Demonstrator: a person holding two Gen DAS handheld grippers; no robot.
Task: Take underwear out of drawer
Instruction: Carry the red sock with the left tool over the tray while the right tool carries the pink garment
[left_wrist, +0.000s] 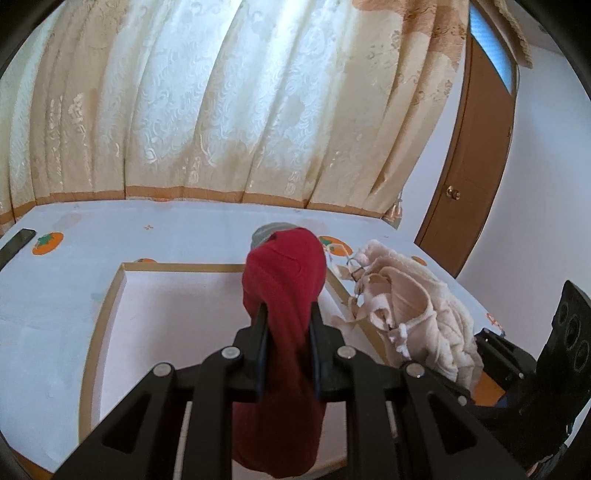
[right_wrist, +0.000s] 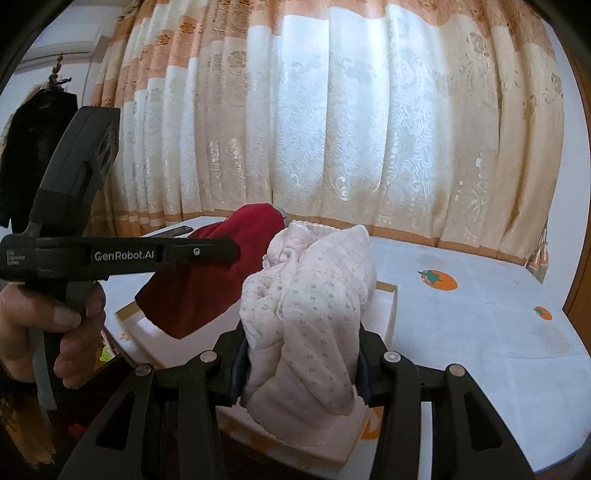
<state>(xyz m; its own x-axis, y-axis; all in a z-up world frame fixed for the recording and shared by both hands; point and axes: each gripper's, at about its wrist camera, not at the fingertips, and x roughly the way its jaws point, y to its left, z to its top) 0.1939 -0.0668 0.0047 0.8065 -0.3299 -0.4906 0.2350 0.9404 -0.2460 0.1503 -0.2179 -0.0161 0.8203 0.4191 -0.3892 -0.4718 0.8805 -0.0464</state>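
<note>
- Left gripper (left_wrist: 286, 314): its jaws stood narrow, clamped on a red garment (left_wrist: 284, 280) that bulged beyond the fingertips and hung below them. A grey patch showed at the garment's far top edge.
- Right gripper (right_wrist: 303, 343): its jaws stood partly apart, pressed against both sides of a bunched pale pink garment (right_wrist: 310, 295) with a small dotted print; the bundle rose above the fingertips and drooped beneath them.
- Drawer (left_wrist: 110, 295): a shallow white tray with a tan rim, lying on the desk (left_wrist: 66, 295). In the left wrist view its visible floor appeared bare, and the red garment was held above it. In the right wrist view the pink garment was held over the drawer's near corner; whether its hanging end touched the drawer could not be told.
- Relation of the two garments: side by side, the red one to the left of the pink one in the right wrist view, both raised clear of the desk surface.
- Desk covering: pale blue cloth printed with orange fruit motifs (right_wrist: 439, 280).
- Person's hand (right_wrist: 62, 321): wrapped around the handle of the left gripper, seen in the right wrist view.
- Background: cream and orange patterned curtain (left_wrist: 221, 110) behind the desk; a brown door (left_wrist: 472, 166) to the right; a dark flat phone (left_wrist: 16, 242) at the desk's far left edge.
</note>
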